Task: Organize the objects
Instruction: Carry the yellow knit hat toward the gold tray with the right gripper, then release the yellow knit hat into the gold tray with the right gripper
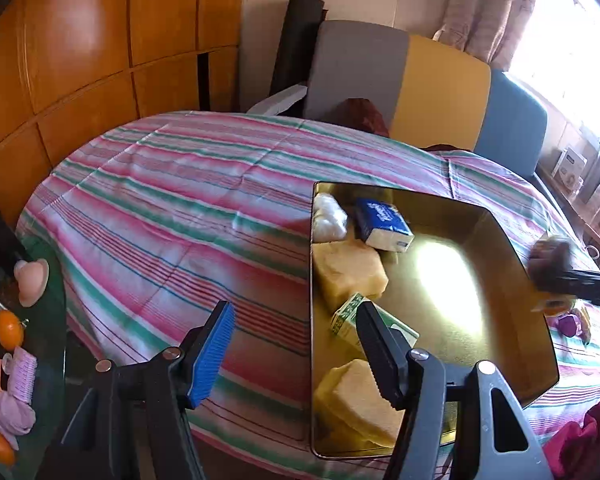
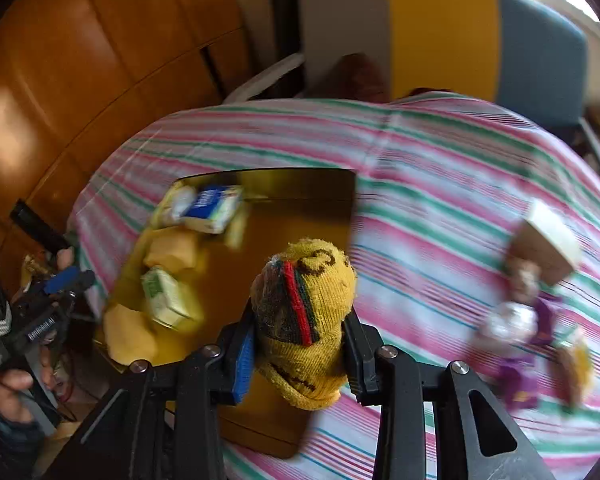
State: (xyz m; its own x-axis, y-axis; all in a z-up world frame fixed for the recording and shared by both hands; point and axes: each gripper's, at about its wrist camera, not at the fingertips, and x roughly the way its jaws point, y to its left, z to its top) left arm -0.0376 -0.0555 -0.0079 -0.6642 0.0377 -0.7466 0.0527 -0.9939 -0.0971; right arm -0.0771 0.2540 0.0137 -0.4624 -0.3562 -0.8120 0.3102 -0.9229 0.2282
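The right gripper [image 2: 302, 354] fingers pinch a rolled yellow sock [image 2: 306, 320], long axis upright, above the gold tray [image 2: 300, 188]. The left gripper [image 1: 296, 354] fingers stand spread, empty.

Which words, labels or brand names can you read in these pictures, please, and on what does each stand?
Blue tissue pack in the gold tray: white script, too blurred to read.
Green-and-white carton: print too small to read.
Left hand-held gripper body: white lettering, blurred, unreadable.
Yellow sock: dark pattern, no legible word.
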